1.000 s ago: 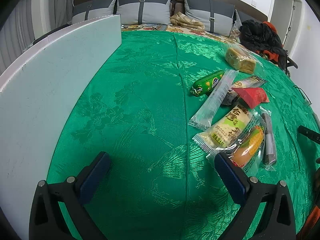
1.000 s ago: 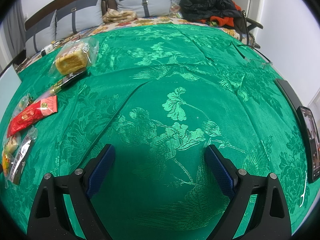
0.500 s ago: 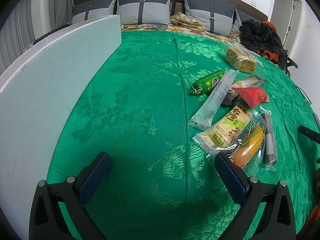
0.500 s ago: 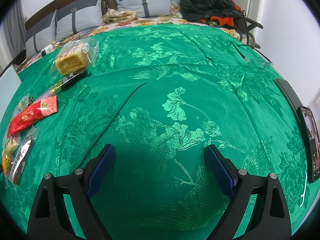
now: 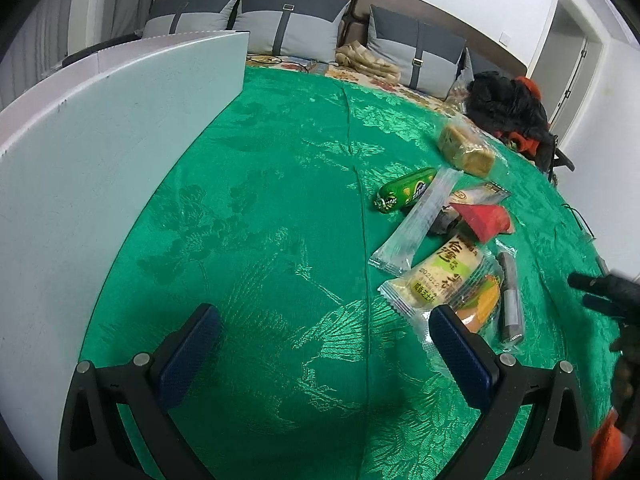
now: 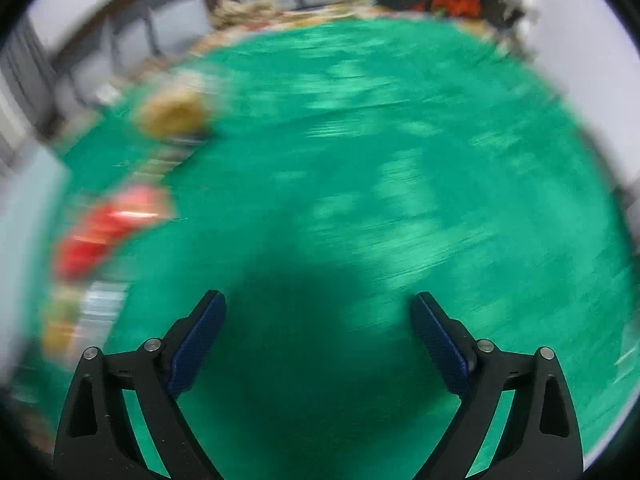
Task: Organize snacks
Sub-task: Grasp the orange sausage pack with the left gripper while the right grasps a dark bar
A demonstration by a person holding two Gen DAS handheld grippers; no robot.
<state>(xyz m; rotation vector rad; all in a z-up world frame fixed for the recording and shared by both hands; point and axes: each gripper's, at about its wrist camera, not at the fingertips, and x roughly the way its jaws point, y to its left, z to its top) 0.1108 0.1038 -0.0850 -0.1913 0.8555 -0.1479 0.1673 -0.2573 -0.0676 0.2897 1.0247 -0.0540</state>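
Several wrapped snacks lie on the green cloth right of centre in the left wrist view: a bagged bread loaf, a green sausage pack, a long clear packet, a red packet, a cream cake pack, an orange snack and a grey stick. My left gripper is open and empty, its right finger beside the orange snack. My right gripper is open and empty over bare cloth; its view is blurred, with the red packet and bread at left.
A white box wall stands along the left of the cloth. Grey pillows and a black and orange clothes pile lie at the far side. The other gripper's black tip shows at the right edge.
My right gripper has started moving fast, its view now blurred, and the snacks appear closer in its view. The left gripper and the snacks have not moved.
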